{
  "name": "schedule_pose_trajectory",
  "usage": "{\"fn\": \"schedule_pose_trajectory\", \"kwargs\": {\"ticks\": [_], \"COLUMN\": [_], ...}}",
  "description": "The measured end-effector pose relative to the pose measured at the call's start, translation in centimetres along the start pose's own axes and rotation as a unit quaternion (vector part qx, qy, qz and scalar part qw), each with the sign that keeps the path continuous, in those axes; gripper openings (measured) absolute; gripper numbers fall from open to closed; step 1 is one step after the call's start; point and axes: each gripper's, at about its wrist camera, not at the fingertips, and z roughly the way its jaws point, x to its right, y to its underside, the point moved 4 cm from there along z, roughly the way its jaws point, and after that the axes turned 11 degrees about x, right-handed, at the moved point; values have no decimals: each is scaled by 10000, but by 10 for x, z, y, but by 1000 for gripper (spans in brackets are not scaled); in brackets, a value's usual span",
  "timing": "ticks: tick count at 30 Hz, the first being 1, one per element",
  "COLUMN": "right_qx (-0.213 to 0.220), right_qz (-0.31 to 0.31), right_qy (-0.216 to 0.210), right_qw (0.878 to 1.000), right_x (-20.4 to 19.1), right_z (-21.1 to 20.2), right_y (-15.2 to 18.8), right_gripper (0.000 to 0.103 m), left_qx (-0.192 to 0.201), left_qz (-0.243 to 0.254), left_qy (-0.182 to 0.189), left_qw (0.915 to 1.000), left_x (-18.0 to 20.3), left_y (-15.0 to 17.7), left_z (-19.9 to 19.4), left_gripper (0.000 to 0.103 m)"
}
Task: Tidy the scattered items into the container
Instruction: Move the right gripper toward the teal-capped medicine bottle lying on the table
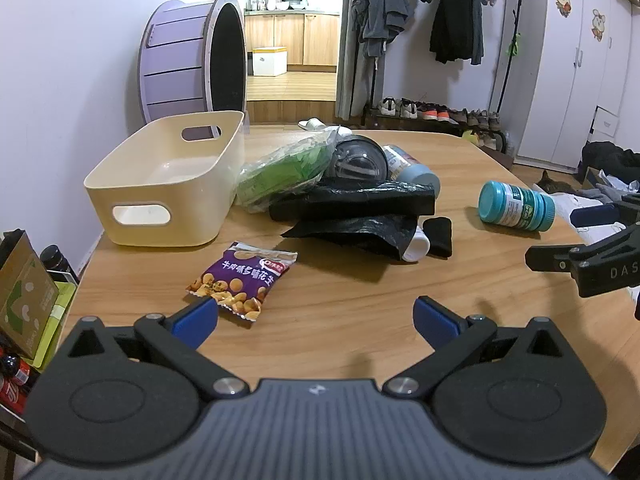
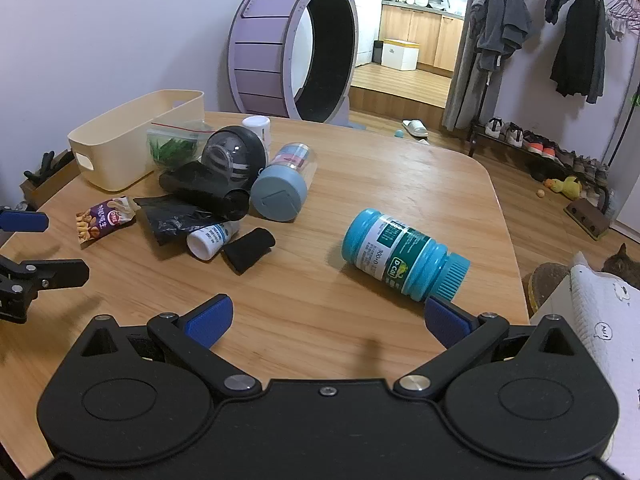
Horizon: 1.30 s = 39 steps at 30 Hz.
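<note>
One cream container (image 1: 168,184) at the wooden table's (image 1: 360,312) far left corner (nothing in it), one snack packet (image 1: 240,276) just before it, one teal bottle (image 2: 404,258) lying apart, black bags (image 1: 360,208) heaped between, left gripper (image 1: 316,318) and right gripper (image 2: 328,318) both gaping wide, holding nothing.

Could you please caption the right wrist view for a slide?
Open right gripper nears a toppled teal bottle; clutter waits beside the empty cream bin.

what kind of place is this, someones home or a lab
Most likely a lived-in home, not a lab: a clothes rack hung with jackets above rows of shoes, a kitchen through the doorway, and a large purple cat wheel behind the wooden table.
</note>
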Motion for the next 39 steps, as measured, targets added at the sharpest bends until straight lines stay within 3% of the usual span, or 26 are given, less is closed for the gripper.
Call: {"fn": "schedule_pose_trajectory", "kwargs": {"ticks": [39], "right_qx": [33], "right_qz": [34], "right_qy": [50], "right_qw": [10000], "right_x": [8], "right_z": [-1], "right_y": [1], "right_gripper": [103], "left_qx": [49], "left_qz": [41], "left_qy": [25], "left_qw": [10000], "left_x": [0], "left_y": [-1], "left_z": [-2], "left_gripper": [103]}}
